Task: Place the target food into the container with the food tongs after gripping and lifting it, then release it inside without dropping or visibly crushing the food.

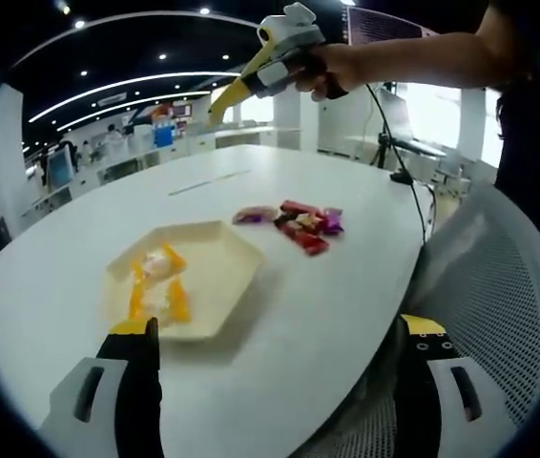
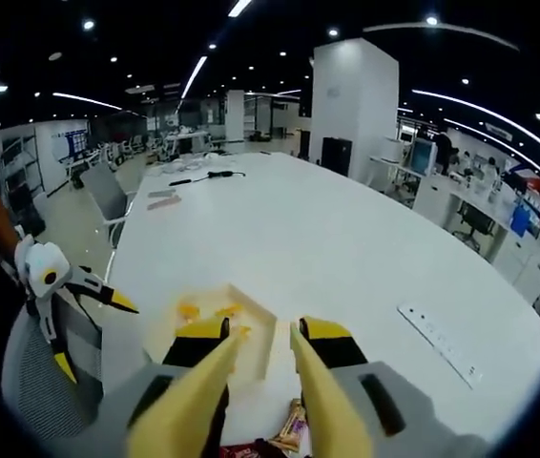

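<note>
Target food: a heap of wrapped snacks on the white table, just beside the tray, untouched.
Surroundings: a mesh chair at the table edge; a cable trails past the heap.
Container: cream hexagonal tray with orange-wrapped pieces inside.
Right gripper: holds yellow tongs, tips parted, nothing between them, above the tray.
Left gripper: jaws wide apart, holding nothing.
</note>
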`<act>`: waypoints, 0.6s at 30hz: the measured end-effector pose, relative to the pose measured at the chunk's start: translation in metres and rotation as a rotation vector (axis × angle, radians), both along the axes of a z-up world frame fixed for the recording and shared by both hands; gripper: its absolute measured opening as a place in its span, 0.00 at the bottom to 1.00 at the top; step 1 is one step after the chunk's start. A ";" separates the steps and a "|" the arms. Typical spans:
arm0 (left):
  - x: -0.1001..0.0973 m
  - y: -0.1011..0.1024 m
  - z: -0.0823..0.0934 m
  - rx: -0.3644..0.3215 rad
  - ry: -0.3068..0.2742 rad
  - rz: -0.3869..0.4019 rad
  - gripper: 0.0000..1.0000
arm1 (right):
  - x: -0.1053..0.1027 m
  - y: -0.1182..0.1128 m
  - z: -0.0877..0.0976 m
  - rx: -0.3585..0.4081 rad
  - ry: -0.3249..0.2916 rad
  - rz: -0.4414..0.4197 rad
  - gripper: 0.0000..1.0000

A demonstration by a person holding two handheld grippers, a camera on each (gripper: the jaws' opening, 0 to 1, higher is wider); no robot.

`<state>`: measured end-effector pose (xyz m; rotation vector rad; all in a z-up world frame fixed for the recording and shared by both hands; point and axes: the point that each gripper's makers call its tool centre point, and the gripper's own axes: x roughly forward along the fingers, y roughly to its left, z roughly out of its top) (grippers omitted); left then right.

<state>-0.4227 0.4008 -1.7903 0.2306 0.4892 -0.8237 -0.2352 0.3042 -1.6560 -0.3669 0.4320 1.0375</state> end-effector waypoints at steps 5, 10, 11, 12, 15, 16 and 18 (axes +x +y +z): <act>0.001 0.001 0.001 -0.004 0.000 0.004 0.99 | 0.005 -0.011 -0.001 0.002 0.002 -0.023 0.28; -0.001 -0.001 0.000 0.010 -0.003 -0.008 0.99 | 0.009 -0.023 -0.011 -0.012 0.006 -0.036 0.28; -0.002 -0.001 0.000 0.010 -0.003 -0.010 0.99 | 0.010 -0.025 -0.012 -0.012 0.008 -0.039 0.28; -0.002 -0.002 0.000 0.010 -0.003 -0.011 0.99 | 0.011 -0.028 -0.016 -0.016 0.015 -0.049 0.28; -0.002 -0.001 0.000 0.009 0.000 -0.010 0.99 | 0.015 -0.036 -0.024 -0.016 0.022 -0.068 0.29; -0.002 -0.001 -0.001 0.011 0.000 -0.012 0.99 | 0.016 -0.038 -0.027 -0.019 0.023 -0.073 0.29; -0.002 -0.001 -0.001 0.009 0.002 -0.012 0.99 | 0.018 -0.044 -0.031 -0.025 0.024 -0.091 0.29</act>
